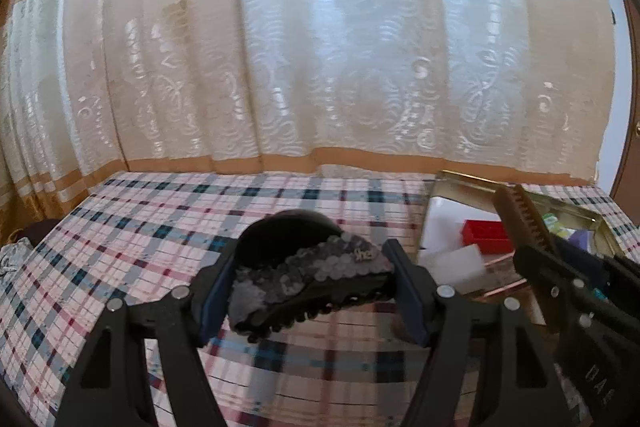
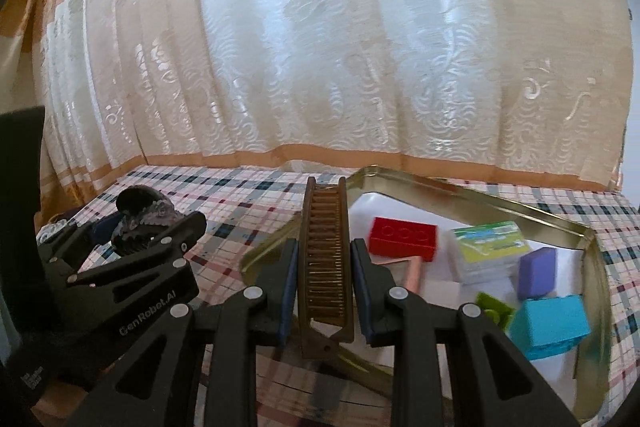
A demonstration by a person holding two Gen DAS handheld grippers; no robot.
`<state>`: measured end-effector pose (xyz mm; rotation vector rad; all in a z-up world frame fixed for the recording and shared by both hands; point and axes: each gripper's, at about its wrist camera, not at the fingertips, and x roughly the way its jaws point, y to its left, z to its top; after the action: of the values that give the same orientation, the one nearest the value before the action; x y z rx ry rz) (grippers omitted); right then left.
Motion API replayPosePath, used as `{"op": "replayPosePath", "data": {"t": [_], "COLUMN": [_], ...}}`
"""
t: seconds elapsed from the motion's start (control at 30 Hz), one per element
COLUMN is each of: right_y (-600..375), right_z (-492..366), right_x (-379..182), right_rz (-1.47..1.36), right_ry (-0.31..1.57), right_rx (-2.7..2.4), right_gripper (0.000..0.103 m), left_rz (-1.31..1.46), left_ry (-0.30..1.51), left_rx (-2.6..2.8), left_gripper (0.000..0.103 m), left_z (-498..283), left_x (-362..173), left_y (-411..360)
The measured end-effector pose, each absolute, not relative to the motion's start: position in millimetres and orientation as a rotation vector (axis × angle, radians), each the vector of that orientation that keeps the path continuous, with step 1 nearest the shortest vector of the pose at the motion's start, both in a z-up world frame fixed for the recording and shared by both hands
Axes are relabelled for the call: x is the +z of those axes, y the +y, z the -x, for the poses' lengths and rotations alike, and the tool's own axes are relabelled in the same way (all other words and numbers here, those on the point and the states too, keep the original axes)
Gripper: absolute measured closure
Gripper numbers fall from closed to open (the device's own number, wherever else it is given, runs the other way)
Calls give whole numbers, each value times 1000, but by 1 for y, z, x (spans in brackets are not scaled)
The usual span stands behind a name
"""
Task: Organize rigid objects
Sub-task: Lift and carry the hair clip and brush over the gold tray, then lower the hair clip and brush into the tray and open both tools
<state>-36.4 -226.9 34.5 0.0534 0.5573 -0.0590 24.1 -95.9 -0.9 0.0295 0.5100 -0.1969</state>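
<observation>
My left gripper (image 1: 310, 281) is shut on a black hair claw clip (image 1: 304, 267) with grey sequins and holds it above the plaid tablecloth. It also shows in the right wrist view (image 2: 140, 221). My right gripper (image 2: 325, 283) is shut on a brown folding comb (image 2: 325, 259) that points forward, over the left edge of a gold metal tray (image 2: 472, 189). The comb (image 1: 524, 223) and tray (image 1: 464, 181) also show at the right in the left wrist view. The tray holds a red brick (image 2: 402, 239), a purple block (image 2: 536, 273), a teal block (image 2: 550, 325) and a green-labelled box (image 2: 490, 243).
The plaid tablecloth (image 1: 160, 227) covers the surface up to a cream patterned curtain (image 1: 320, 47) behind. A green piece (image 2: 494, 305) and a pink stick (image 2: 414, 275) also lie in the tray. White paper (image 1: 444, 219) lines the tray.
</observation>
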Motion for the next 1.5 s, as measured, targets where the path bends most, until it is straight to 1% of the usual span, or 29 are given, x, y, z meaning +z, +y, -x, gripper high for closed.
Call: {"op": "replayPosePath", "data": {"t": [0.8, 1.17, 1.5], "right_y": [-340, -361, -375], "right_z": [68, 65, 56], "right_x": [41, 40, 32], "right_rz": [-107, -102, -121], "right_ry": [566, 606, 668], "right_rx": [-256, -293, -296], "right_gripper": [75, 75, 75], "left_rz": [-115, -142, -121], "left_ry": [520, 543, 588], "left_rx": [-342, -396, -401], "left_gripper": [33, 33, 33], "left_z": [-6, -5, -18], "left_x": [1, -1, -4], "left_y": [-206, -251, -264]}}
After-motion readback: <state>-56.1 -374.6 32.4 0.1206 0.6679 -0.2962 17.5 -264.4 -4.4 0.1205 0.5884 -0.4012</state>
